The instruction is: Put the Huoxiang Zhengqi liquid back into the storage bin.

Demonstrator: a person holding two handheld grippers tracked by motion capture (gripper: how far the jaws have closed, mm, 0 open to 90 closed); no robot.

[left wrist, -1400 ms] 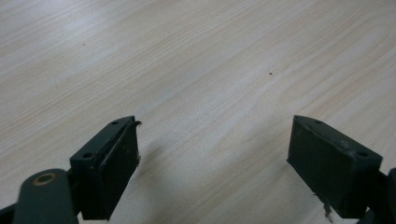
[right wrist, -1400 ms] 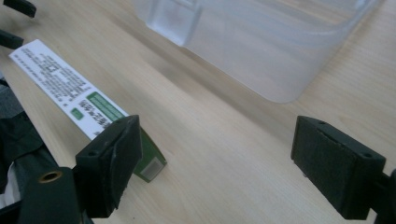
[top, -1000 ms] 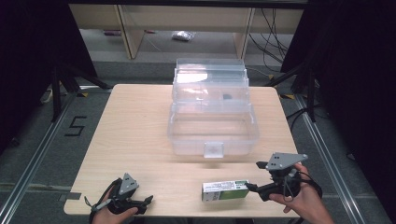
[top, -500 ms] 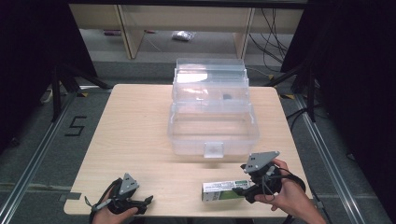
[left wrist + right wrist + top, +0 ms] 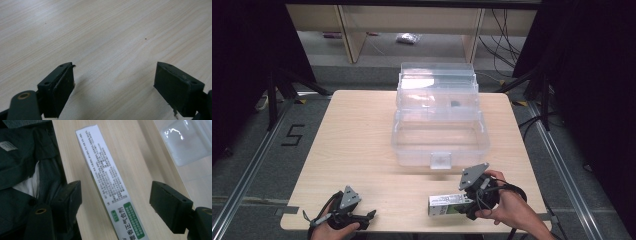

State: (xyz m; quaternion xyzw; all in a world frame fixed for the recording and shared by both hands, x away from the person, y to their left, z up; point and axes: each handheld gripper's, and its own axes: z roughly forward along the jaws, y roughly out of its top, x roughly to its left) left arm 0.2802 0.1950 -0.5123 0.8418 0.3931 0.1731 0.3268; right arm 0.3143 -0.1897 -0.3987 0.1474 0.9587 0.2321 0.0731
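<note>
Straddling printed box (image 5: 110, 187), right hand-held gripper (image 5: 116, 202) gaping

My right hand (image 5: 507, 207) holds the right gripper (image 5: 113, 205) low at the table's (image 5: 362, 145) near edge, jaws spread wide and pointing left along that edge. My left hand (image 5: 334, 230) rests the left gripper (image 5: 113, 85) at the table's near-left corner, its jaws also wide apart, just above the tabletop.
</note>
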